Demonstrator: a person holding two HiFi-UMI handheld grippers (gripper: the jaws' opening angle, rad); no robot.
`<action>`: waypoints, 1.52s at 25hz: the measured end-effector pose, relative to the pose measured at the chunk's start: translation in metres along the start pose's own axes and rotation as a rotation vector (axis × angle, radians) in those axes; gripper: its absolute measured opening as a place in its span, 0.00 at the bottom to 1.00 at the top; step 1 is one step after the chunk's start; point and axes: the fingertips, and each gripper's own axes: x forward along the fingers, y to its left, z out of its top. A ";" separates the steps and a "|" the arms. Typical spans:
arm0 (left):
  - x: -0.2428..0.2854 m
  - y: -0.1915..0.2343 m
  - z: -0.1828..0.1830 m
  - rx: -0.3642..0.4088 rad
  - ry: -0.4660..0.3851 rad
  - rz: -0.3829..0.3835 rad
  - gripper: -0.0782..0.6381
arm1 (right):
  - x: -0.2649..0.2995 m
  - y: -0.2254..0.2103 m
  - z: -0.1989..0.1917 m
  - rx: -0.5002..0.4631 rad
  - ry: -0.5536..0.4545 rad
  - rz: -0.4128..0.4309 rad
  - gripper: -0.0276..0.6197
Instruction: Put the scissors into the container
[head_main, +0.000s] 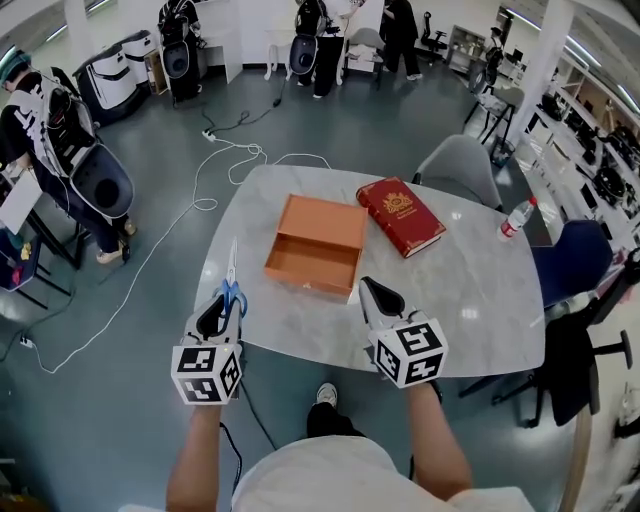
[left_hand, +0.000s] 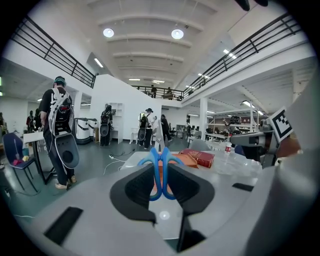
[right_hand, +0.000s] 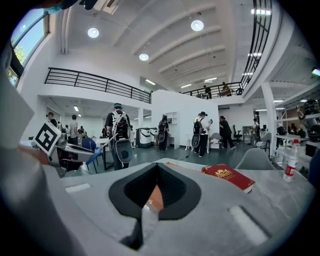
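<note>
While the left gripper (head_main: 222, 312), lower left, is pinching the scissors (head_main: 232, 282), perhaps loosely, they are risking slipping before reaching the box (head_main: 315, 250); the right gripper (head_main: 374, 293) is sitting pressed together, empty.

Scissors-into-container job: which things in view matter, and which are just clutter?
Job:
- scissors, clamped in the left hand-held gripper
- orange container, open on the table

Lying about:
- red book
- water bottle

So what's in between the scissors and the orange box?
Nothing, just bare table. The head view shows the scissors, held in the left gripper, and the box with only tabletop between them.
</note>
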 end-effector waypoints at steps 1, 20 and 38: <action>0.007 -0.001 0.003 0.002 0.004 0.001 0.22 | 0.006 -0.006 0.001 0.003 0.002 0.003 0.05; 0.130 -0.033 0.029 0.152 0.114 -0.102 0.22 | 0.090 -0.104 0.016 0.041 -0.005 0.040 0.05; 0.186 -0.059 -0.005 0.497 0.320 -0.415 0.22 | 0.110 -0.122 0.008 0.068 0.031 -0.016 0.05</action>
